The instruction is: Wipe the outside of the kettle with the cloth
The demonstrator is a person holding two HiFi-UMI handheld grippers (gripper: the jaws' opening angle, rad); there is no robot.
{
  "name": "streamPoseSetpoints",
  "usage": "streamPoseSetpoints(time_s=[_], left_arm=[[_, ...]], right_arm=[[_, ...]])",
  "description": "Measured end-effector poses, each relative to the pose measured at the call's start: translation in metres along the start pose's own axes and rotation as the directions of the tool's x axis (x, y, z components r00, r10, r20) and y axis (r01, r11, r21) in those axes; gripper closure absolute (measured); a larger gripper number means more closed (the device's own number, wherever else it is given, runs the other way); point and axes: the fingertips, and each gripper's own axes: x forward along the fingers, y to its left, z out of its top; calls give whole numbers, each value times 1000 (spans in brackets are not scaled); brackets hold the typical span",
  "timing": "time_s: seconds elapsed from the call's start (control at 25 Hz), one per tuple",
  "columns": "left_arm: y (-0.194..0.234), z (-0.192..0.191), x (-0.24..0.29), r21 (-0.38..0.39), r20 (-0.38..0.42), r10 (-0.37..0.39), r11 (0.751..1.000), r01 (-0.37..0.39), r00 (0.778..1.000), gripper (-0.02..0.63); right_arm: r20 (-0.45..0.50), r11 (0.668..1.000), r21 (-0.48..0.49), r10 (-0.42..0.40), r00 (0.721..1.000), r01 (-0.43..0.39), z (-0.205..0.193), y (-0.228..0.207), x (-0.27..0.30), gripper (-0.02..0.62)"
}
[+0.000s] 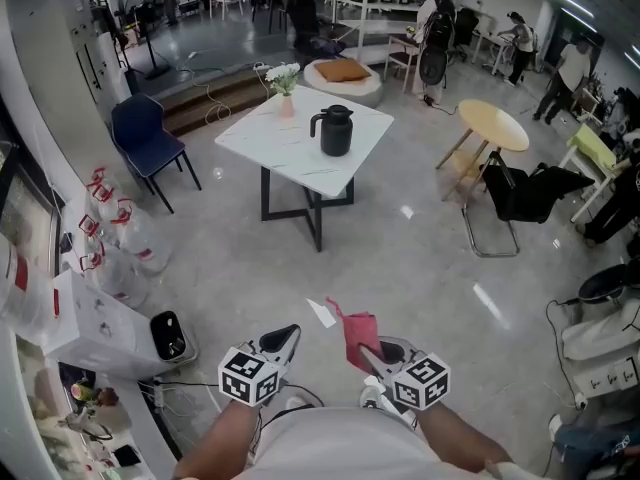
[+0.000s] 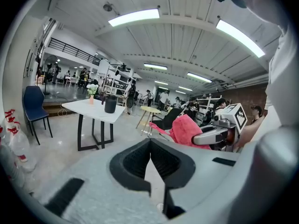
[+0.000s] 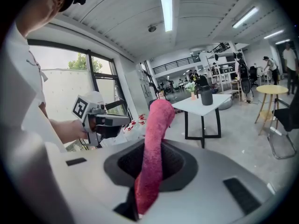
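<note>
A black kettle (image 1: 333, 130) stands on a white square table (image 1: 270, 140) far ahead across the floor; it also shows small in the left gripper view (image 2: 110, 103) and the right gripper view (image 3: 206, 96). My right gripper (image 1: 368, 353) is shut on a pink-red cloth (image 1: 359, 335), which sticks up between its jaws (image 3: 153, 148). My left gripper (image 1: 288, 338) is shut with nothing in it; its jaws meet in the left gripper view (image 2: 150, 146). Both grippers are held low, close to my body, well short of the table.
A small vase of flowers (image 1: 284, 80) stands on the table beside the kettle. A blue chair (image 1: 147, 138) is at the left, a round yellow table (image 1: 494, 126) and a black folding chair (image 1: 525, 193) at the right. Bags and clutter line the left wall. People stand far back.
</note>
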Motion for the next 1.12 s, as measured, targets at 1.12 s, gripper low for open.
streamPoseSetpoints(time_s=[1.12], left_arm=[[60, -8, 12, 0, -71, -58, 998, 58, 996, 603]], right_arm=[[-8, 991, 126, -40, 999, 41, 2, -14, 70, 534]])
